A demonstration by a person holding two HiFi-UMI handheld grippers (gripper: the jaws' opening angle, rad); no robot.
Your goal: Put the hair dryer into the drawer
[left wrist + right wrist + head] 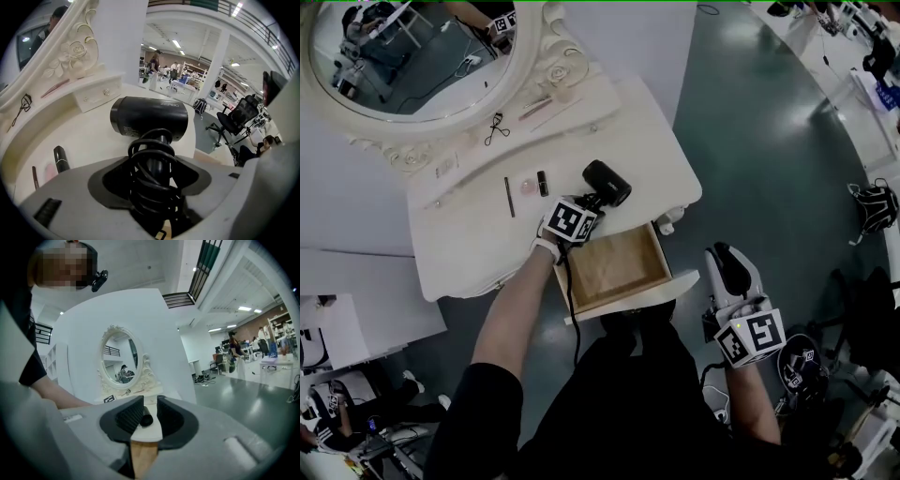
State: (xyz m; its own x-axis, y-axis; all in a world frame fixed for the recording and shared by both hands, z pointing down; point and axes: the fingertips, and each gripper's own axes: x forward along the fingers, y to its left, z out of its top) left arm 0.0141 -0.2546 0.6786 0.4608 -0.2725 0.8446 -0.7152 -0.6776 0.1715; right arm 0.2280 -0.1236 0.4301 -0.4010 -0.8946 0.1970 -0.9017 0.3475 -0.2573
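The black hair dryer (607,183) lies on the white dressing table (469,244), just behind the open drawer (614,267), whose wooden bottom is bare. My left gripper (589,204) reaches down at its handle. In the left gripper view the handle, wound with black cord (151,159), stands between the jaws of the left gripper (152,176); dark space shows on each side, so the gripper is open. My right gripper (729,264) hangs off the table, right of the drawer front. In the right gripper view the right gripper (150,411) is open with nothing between its pads.
A lipstick (542,183), a pink compact (527,187) and a thin dark stick (509,197) lie left of the dryer. The oval mirror (412,56) stands at the back. A black bag (874,208) sits on the floor at the right.
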